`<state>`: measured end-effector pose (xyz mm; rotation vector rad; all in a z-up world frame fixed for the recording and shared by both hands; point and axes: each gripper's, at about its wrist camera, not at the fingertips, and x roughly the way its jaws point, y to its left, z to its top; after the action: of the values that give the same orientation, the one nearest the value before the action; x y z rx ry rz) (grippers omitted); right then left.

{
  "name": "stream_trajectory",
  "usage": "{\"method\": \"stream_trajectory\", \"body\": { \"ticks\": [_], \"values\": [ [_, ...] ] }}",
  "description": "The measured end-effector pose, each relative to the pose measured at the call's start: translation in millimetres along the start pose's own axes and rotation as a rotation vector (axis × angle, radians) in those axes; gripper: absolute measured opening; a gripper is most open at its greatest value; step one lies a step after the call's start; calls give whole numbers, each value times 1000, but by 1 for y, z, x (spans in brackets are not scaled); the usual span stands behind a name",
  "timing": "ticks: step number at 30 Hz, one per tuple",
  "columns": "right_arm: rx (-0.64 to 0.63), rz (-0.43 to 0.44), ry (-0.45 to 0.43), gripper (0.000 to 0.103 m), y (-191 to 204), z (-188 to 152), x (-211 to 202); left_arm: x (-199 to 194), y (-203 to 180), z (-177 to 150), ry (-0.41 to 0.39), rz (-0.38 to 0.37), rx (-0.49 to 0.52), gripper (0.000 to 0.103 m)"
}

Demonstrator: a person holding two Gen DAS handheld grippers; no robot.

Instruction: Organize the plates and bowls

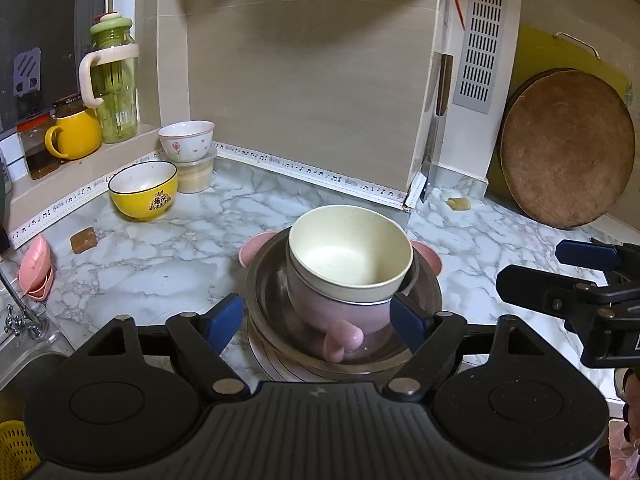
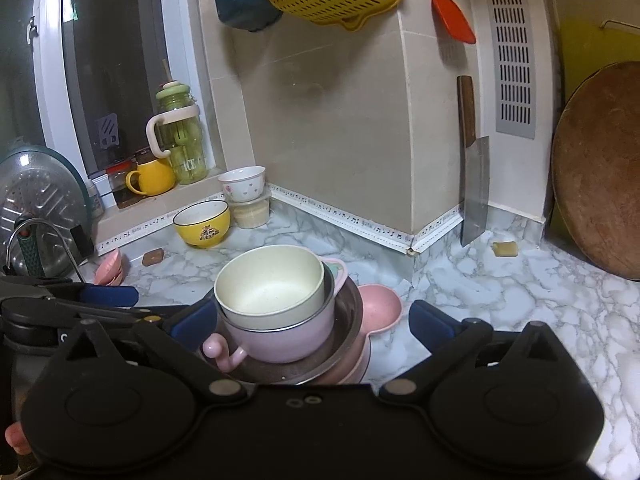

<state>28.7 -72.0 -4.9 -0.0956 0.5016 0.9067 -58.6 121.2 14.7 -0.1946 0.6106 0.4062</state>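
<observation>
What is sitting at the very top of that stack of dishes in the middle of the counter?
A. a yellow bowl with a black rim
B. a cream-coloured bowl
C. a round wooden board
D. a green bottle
B: the cream-coloured bowl sits nested inside the pink mug, which stands in the metal bowl; nothing lies on top of it.

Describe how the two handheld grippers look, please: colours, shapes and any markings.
Both the left gripper and the right gripper look alike: matte black bodies with ribbed tops, two round discs, silver rivets on angled linkage arms, and blue padded fingertips. No cables or sleeves show.
</observation>
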Motion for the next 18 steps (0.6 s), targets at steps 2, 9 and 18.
{"method": "stream_trajectory", "body": {
  "ticks": [2,9,18],
  "values": [
    [-3,-6,-5,103,0,-1,-3,-2,-2,-2,0,-20,3,96],
    [14,-33,-6,103,-5,-5,-7,-8,-10,-7,-20,-27,17,101],
    [25,-54,-3,103,-8,-8,-14,-11,-11,-7,-14,-36,5,101]
  ]
}}
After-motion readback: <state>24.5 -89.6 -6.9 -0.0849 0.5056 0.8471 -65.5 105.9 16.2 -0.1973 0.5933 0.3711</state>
